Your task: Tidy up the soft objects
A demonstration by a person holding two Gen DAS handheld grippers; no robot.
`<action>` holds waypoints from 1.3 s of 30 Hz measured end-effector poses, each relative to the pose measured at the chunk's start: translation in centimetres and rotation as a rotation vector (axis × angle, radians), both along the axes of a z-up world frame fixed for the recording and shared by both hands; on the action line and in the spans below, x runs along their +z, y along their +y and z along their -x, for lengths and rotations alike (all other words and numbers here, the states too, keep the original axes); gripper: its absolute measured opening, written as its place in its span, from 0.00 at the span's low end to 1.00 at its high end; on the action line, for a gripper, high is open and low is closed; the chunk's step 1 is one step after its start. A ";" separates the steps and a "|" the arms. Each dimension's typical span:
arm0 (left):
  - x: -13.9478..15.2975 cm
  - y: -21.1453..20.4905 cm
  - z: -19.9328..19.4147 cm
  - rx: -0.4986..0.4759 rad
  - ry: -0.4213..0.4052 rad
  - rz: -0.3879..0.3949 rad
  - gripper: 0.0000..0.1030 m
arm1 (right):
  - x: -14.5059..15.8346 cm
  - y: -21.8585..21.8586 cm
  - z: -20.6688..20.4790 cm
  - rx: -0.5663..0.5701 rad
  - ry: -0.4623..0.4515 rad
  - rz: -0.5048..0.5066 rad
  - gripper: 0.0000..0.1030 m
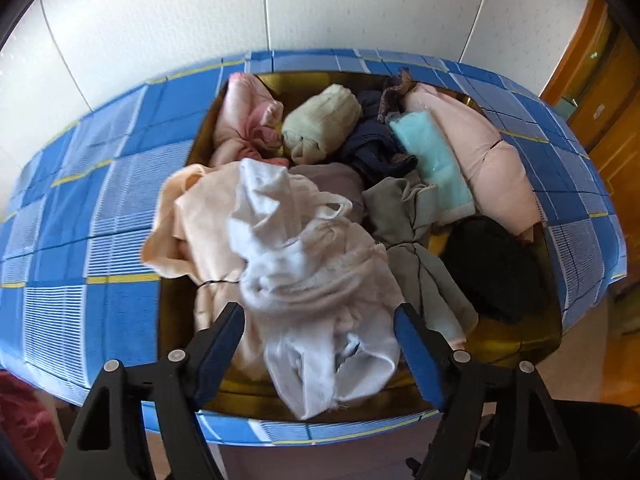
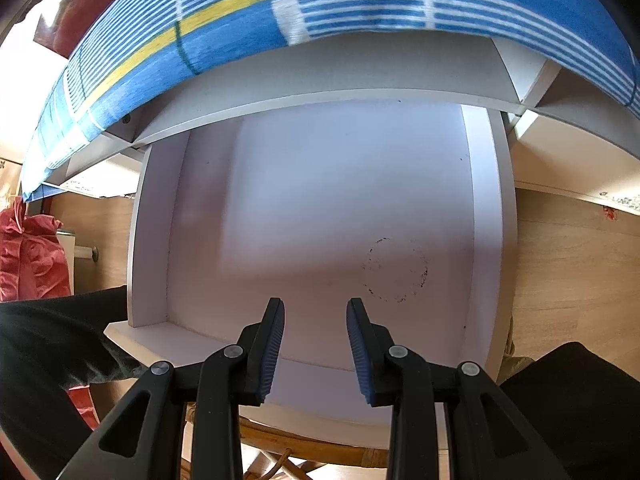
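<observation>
Left wrist view: a gold-lined box [image 1: 516,344] sits on a table under a blue checked tablecloth [image 1: 92,208], packed with soft garments.
Left gripper [image 1: 320,312]: jaws stand apart, one on each side of a white garment [image 1: 304,280]; whether the pads touch the cloth cannot be told. No earlier picture is given.
White garment: crumpled, lying on top of the pile at the box's 6 o'clock end; its long axis runs from 12 to 6 o'clock, and its lower end reaches the near rim.
Peach garment [image 1: 192,216]: just beside the white one at 9 o'clock, spilling over the box's left rim onto the tablecloth.
Far row: a pink bundle [image 1: 244,124] at 11 o'clock, a cream roll [image 1: 320,124] at 12, a navy piece [image 1: 372,144] beside it.
Right side: a pale blue folded piece [image 1: 432,160] and a pink folded piece [image 1: 492,160], both with long axes running from 11 to 5 o'clock.
Near right: a grey-green bundle [image 1: 412,236] tied at its middle, and a black piece [image 1: 492,268] at 4 o'clock.
Right wrist view: right gripper [image 2: 316,308] points down into a white drawer [image 2: 486,216], whose floor bears a faint ring mark.
Right gripper jaws: a narrow gap between them, with nothing in it.
Surroundings: tablecloth edge hangs at 12 o'clock; a dark sleeve [image 2: 52,360] at 8 o'clock; red fabric [image 2: 28,256] at 9 o'clock.
</observation>
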State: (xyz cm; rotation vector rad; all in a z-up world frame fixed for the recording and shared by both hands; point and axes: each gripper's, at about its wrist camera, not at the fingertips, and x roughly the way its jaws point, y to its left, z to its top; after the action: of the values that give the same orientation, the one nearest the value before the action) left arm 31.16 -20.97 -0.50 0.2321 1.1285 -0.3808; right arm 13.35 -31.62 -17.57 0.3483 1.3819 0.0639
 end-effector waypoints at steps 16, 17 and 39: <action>2.9 0.3 7.3 -0.023 -0.265 -0.026 0.98 | -0.5 0.0 0.5 0.010 0.006 0.065 0.35; 2.9 0.6 7.9 -0.020 -0.263 -0.014 0.98 | -0.4 0.1 0.5 0.017 0.001 0.077 0.36; 0.5 11.3 20.5 0.223 -0.182 0.107 1.00 | 10.8 4.7 6.8 0.112 -0.394 0.235 0.74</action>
State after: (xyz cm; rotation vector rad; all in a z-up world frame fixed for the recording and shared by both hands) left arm 10.66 -9.71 -0.03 0.0446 0.9405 -0.2160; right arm 6.55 -26.96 -6.73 0.0553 1.0040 0.0582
